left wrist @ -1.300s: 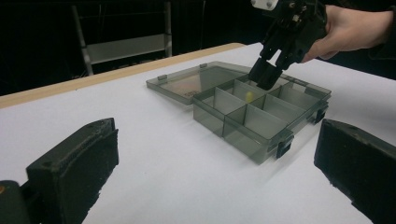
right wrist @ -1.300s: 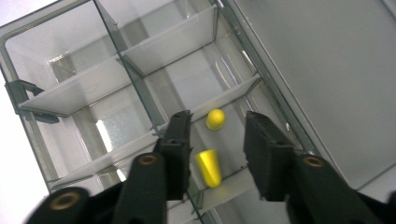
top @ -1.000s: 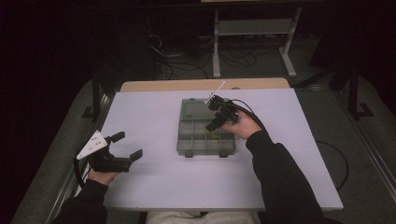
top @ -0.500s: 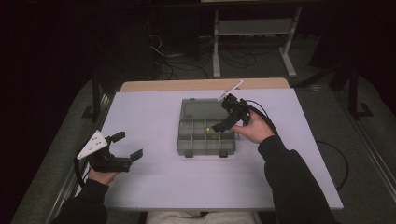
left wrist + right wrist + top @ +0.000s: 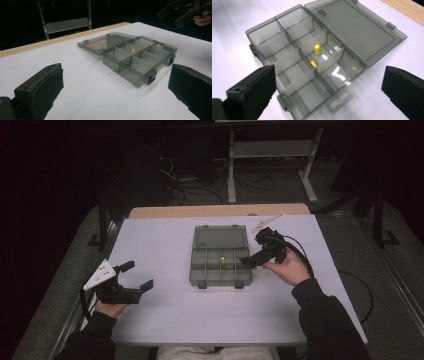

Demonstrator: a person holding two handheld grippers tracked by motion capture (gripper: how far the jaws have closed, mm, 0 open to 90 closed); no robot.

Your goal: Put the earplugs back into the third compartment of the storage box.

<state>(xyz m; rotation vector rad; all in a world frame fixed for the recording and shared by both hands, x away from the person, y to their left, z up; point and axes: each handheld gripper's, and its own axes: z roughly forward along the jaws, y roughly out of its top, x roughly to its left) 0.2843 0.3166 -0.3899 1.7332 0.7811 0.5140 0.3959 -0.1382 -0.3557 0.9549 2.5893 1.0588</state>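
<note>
Grey box (image 5: 220, 256): smoky see-through plastic organiser at the middle of the surface, lid open.
Lid (image 5: 220, 238): laid flat on the far side of the tray, joined by hinges; in the right gripper view (image 5: 354, 30) it lies to the upper right with small print near one corner.
Tray: split by thin walls into two rows of compartments; two dark latches on the near wall in the high view.
Yellow piece (image 5: 317, 49): small, rounded top, standing upright in a middle compartment of the row next to the lid; also seen in the left gripper view (image 5: 133, 50) and the high view (image 5: 222, 259).
Second yellow bit (image 5: 313, 63): seen just beside a divider, below the first piece; whether it is a separate item or a reflection cannot be told.
Surface (image 5: 160, 320): white sheet, with a wooden edge along the far side.
Right gripper (image 5: 250, 261): held beside the right end of the box, pointing at it; fingers have just been opening and stand wide apart, nothing between them.
Left gripper (image 5: 136, 276): at the near left of the surface, well apart from the box; fingers spread wide, holding nothing.
Hands: right hand (image 5: 287, 268) and left hand (image 5: 110, 308) each grasp a gripper, dark sleeves behind.
</note>
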